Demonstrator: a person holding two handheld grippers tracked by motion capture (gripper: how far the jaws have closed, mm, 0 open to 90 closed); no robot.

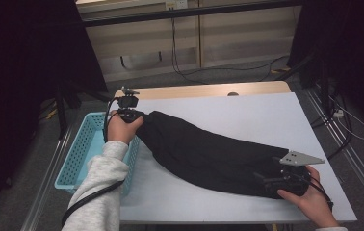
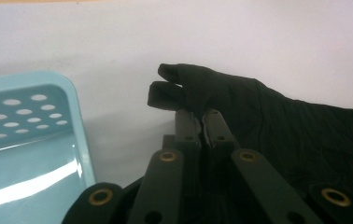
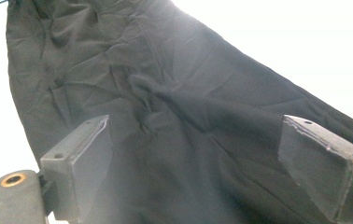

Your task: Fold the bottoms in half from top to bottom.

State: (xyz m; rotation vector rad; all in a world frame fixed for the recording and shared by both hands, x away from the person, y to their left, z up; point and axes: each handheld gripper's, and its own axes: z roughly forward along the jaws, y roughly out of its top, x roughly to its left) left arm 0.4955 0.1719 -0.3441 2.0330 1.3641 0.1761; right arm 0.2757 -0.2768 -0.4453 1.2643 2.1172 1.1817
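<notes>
Across the white table (image 1: 247, 115) lies a black cloth (image 1: 209, 154), stretched in a long band from the far left corner toward the near right edge. Its surface is creased, and in the right gripper view the cloth (image 3: 174, 107) spreads beneath and between the two jaws.

At the far left end, the left gripper (image 1: 131, 114) sits at the tip of the cloth, just beside the basket (image 1: 81, 144), a light blue one with rows of holes that stands at the table's left edge. In the left gripper view the jaws are pressed together on a fold of the cloth (image 2: 212, 93), whose bunched end sticks out past the tips; the basket (image 2: 79, 121) is close on the left there. The left hand (image 1: 121, 127) grips the tool, with a grey sleeve (image 1: 100, 187) behind it.

At the near right end, the right gripper (image 1: 269, 180) rests against the cloth, held by the right hand (image 1: 312, 199), with its grey plate on top. Its jaws stand wide apart in the right gripper view, the right gripper (image 3: 202, 154) over the fabric and nothing pinched between the pads.

Beyond the table, cables lie on the grey floor (image 1: 228, 74).
</notes>
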